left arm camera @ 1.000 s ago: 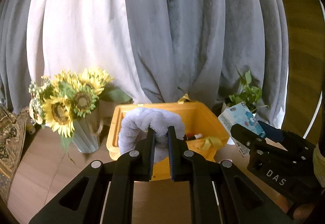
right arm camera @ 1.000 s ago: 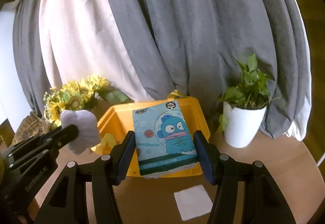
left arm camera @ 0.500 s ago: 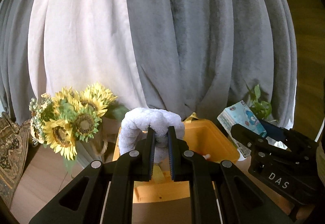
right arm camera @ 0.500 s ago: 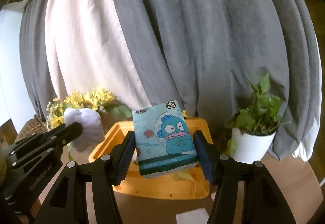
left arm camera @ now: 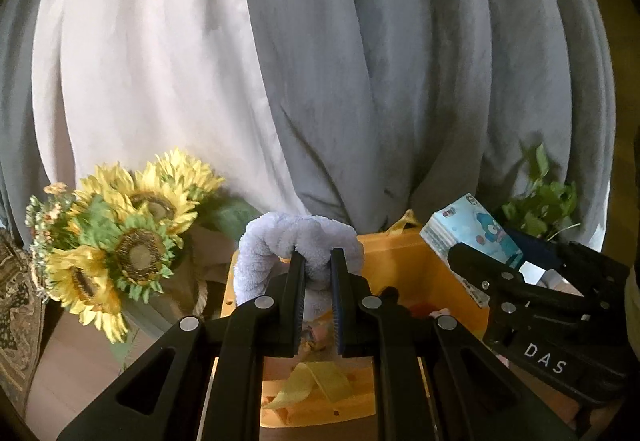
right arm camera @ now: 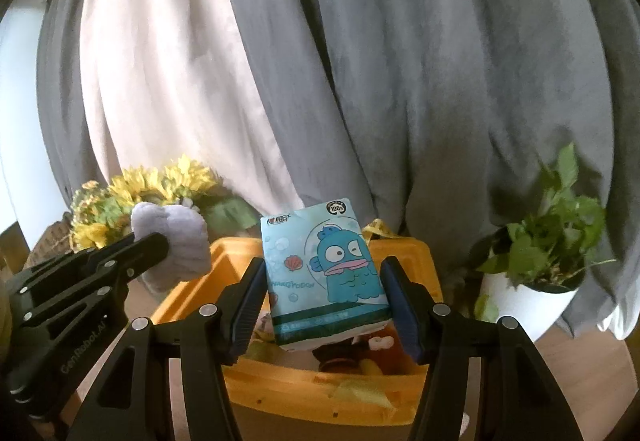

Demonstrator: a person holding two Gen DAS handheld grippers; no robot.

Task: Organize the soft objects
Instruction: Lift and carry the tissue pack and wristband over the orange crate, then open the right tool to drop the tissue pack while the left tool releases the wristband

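My left gripper (left arm camera: 316, 261) is shut on a pale lavender fluffy towel (left arm camera: 296, 237) and holds it over the left part of the yellow bin (left arm camera: 404, 261). The towel also shows in the right wrist view (right arm camera: 172, 241). My right gripper (right arm camera: 324, 281) is shut on a light blue tissue pack with a cartoon fish (right arm camera: 320, 273) and holds it above the bin (right arm camera: 400, 253). The pack also shows at the right of the left wrist view (left arm camera: 468, 233). Inside the bin lie a yellow ribbon (left arm camera: 312, 385) and several small items.
A vase of sunflowers (left arm camera: 128, 241) stands left of the bin. A potted green plant in a white pot (right arm camera: 548, 253) stands to its right. Grey and white curtains (left arm camera: 320, 61) hang close behind. A woven basket (right arm camera: 48, 245) sits at the far left.
Both grippers have moved forward and down over the yellow bin, which now looks nearer with more of its inside showing. Both grips are unchanged.
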